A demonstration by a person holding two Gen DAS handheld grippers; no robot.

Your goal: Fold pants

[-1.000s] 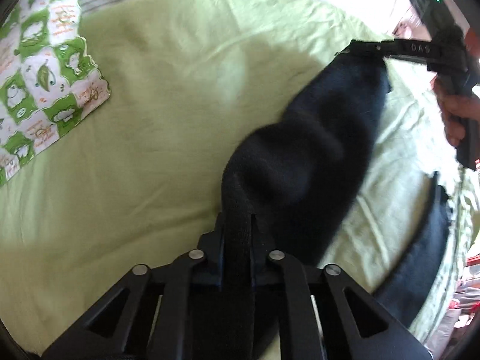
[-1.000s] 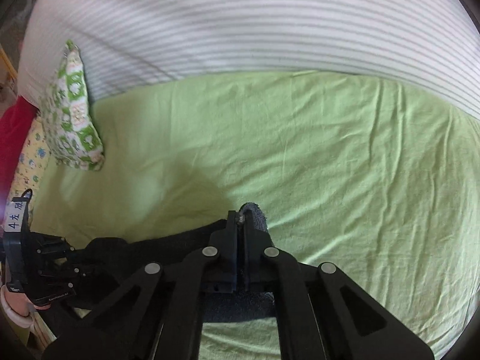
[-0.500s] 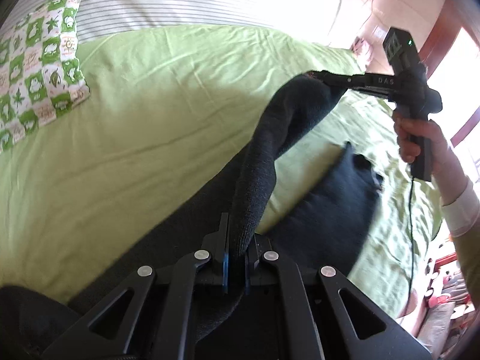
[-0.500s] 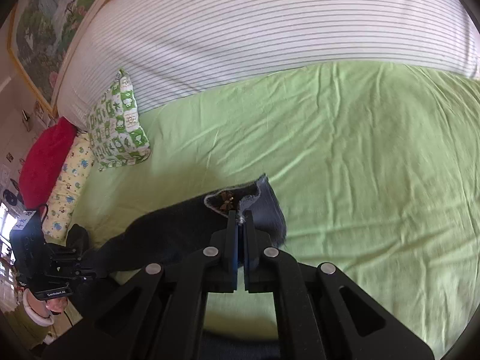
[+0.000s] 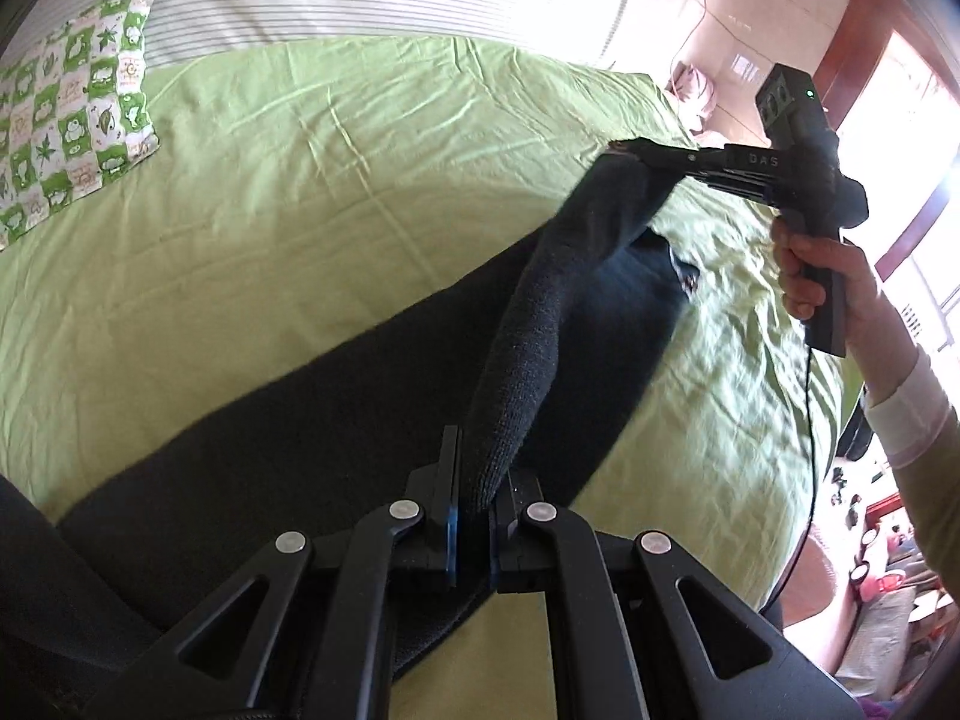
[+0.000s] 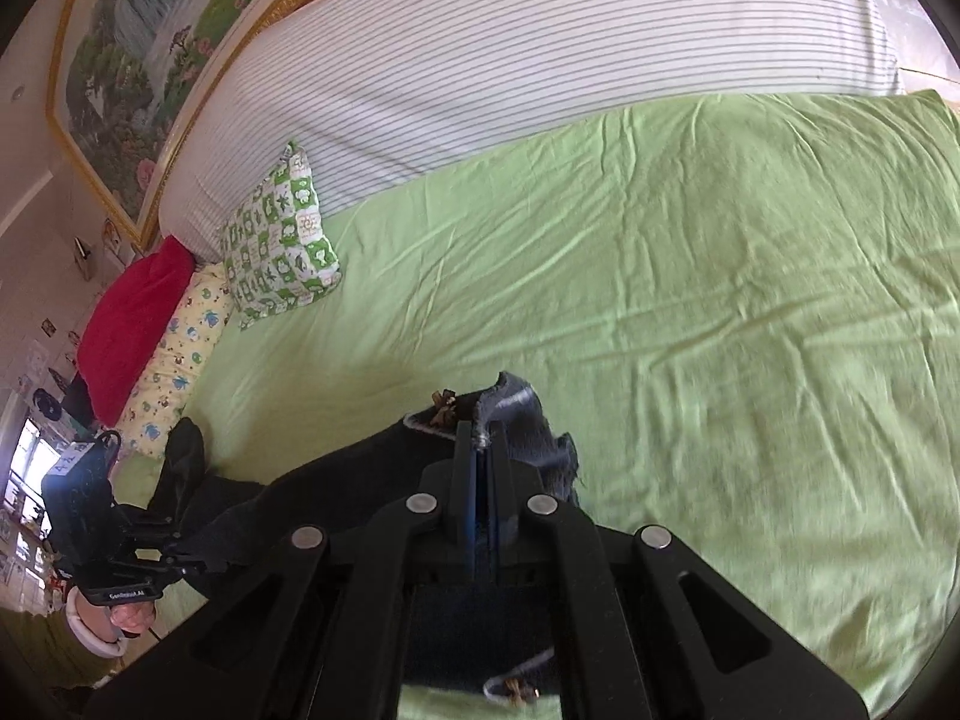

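Observation:
The dark pants (image 5: 360,408) hang stretched above the green bed sheet (image 5: 300,180). My left gripper (image 5: 474,498) is shut on one end of the fabric, which runs as a taut band up to my right gripper (image 5: 630,150), shut on the far end. In the right wrist view my right gripper (image 6: 480,450) pinches the waistband edge of the pants (image 6: 522,414), and the left gripper (image 6: 198,564) holds the other end at lower left. The rest of the pants droops onto the sheet below.
A green patterned pillow (image 5: 72,120) lies at the left, also in the right wrist view (image 6: 282,252), beside a red cushion (image 6: 132,324) and a yellow pillow (image 6: 180,354). A striped bolster (image 6: 540,60) runs along the back of the bed.
Both grippers have risen, lifting the pants off the sheet. The fabric between them has pulled taut and the body of the pants now hangs beneath.

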